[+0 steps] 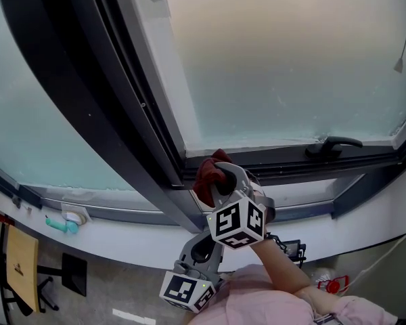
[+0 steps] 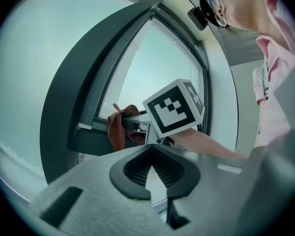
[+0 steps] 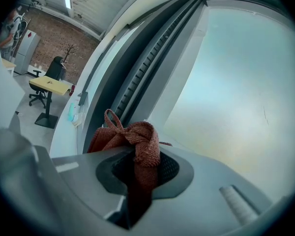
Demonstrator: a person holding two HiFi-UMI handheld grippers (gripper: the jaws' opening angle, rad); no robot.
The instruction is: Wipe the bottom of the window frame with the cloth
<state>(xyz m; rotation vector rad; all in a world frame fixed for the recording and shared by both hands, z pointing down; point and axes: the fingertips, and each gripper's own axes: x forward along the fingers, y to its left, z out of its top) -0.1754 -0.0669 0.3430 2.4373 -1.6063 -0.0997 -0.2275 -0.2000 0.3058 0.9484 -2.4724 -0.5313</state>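
Observation:
A red-brown cloth (image 1: pixel 206 175) is bunched against the bottom rail of the dark window frame (image 1: pixel 291 164), just right of the slanted mullion (image 1: pixel 108 114). My right gripper (image 1: pixel 220 181) is shut on the cloth. In the right gripper view the cloth (image 3: pixel 137 136) bulges out past the right gripper's (image 3: pixel 140 173) pads, with the frame's grooved rail (image 3: pixel 137 87) running beyond it. My left gripper (image 1: pixel 201 249) hangs lower, below the sill and away from the frame. Its jaws meet with nothing between them. The left gripper view looks past my left gripper (image 2: pixel 152 173) up at the cloth (image 2: pixel 119 129) and the right gripper's marker cube (image 2: pixel 174 107).
A black window handle (image 1: pixel 331 144) lies on the frame to the right. The white sill (image 1: pixel 122 239) carries a teal object (image 1: pixel 61 225) at the left. Below it stand a yellow desk (image 1: pixel 20 263) and a chair. The person's pink sleeve fills the bottom edge.

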